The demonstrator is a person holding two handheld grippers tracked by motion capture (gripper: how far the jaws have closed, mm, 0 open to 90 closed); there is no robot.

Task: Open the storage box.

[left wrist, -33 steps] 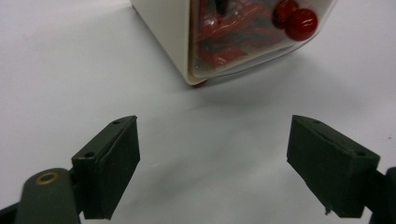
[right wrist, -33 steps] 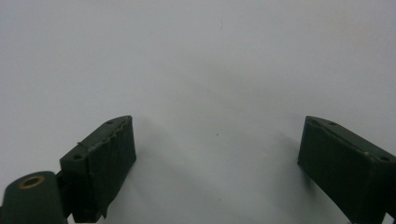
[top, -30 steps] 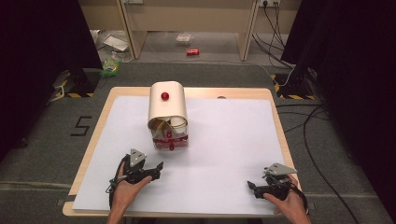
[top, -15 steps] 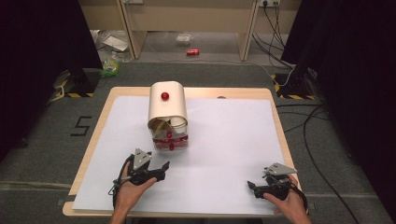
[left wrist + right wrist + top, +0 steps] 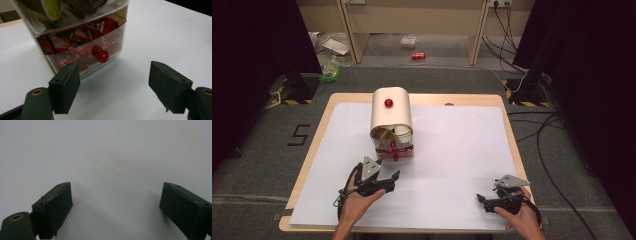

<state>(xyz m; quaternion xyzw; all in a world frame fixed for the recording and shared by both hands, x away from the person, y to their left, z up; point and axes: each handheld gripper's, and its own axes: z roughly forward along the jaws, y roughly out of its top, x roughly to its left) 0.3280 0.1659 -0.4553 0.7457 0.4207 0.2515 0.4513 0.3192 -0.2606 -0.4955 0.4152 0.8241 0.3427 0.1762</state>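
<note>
left gripper (image 5: 391, 181) nearer the snack box (image 5: 392, 127) than before, jaws spread but closing, nothing between, right gripper (image 5: 484, 201) spread, unmoved

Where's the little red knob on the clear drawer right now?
In the left gripper view the red knob sits on the front of the clear drawer, just beyond the open left gripper; in the high view it faces the person, left of the table's centre.

On the bench (image 5: 337, 102), toward its far middle: a snack dispenser (image 5: 391, 120), wrapped candies (image 5: 82, 33) in its lower drawer (image 5: 87, 57). Just before it, left hand-held gripper (image 5: 387, 181); well apart at near right, right hand-held gripper (image 5: 486, 202).
</note>
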